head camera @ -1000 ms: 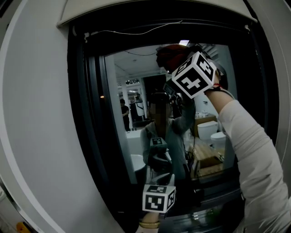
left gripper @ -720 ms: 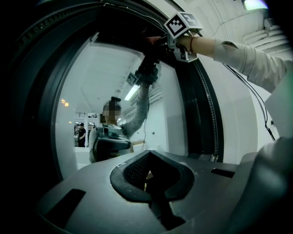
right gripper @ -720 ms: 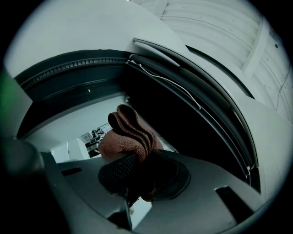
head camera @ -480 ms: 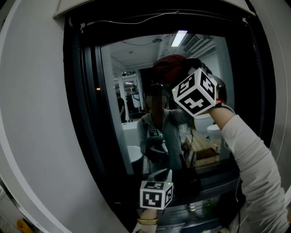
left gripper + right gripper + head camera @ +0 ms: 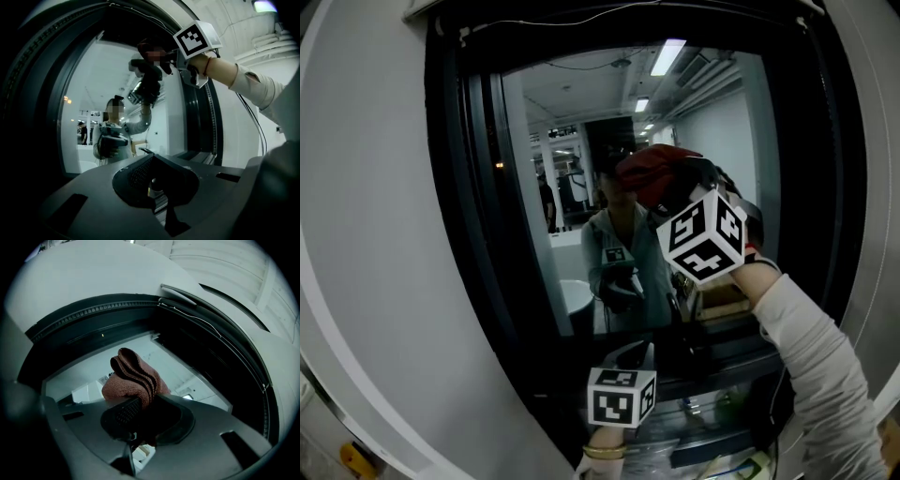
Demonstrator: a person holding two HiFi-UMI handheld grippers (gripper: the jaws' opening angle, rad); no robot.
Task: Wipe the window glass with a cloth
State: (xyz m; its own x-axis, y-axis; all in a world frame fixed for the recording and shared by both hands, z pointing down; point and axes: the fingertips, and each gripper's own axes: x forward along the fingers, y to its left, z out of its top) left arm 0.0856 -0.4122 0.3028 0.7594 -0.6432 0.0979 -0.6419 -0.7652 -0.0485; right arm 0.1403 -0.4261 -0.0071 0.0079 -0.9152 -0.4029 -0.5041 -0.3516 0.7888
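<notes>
The window glass (image 5: 572, 141) mirrors the lit room and the person holding the grippers. My right gripper (image 5: 675, 192), with its marker cube (image 5: 703, 234), is shut on a folded reddish-brown cloth (image 5: 652, 173) that it presses against the middle of the pane. In the right gripper view the cloth (image 5: 133, 378) bulges out between the jaws of the right gripper (image 5: 140, 404), flat to the glass (image 5: 84, 376). Low and just before the sill hangs my left gripper (image 5: 637, 356), shut on nothing. From the left gripper (image 5: 154, 185) I see the right gripper's cube (image 5: 197, 40) up against the glass (image 5: 93, 84).
A thick dark frame (image 5: 459, 234) borders the pane, with a white wall (image 5: 366, 234) to its left. A thin wire (image 5: 581, 14) runs along the frame's top. Cluttered items (image 5: 712, 412) lie at the sill below. The white sleeve (image 5: 816, 356) fills the lower right.
My right gripper has carried the cloth down the glass, from near the top edge to the middle. The left gripper has stayed low near the sill.
</notes>
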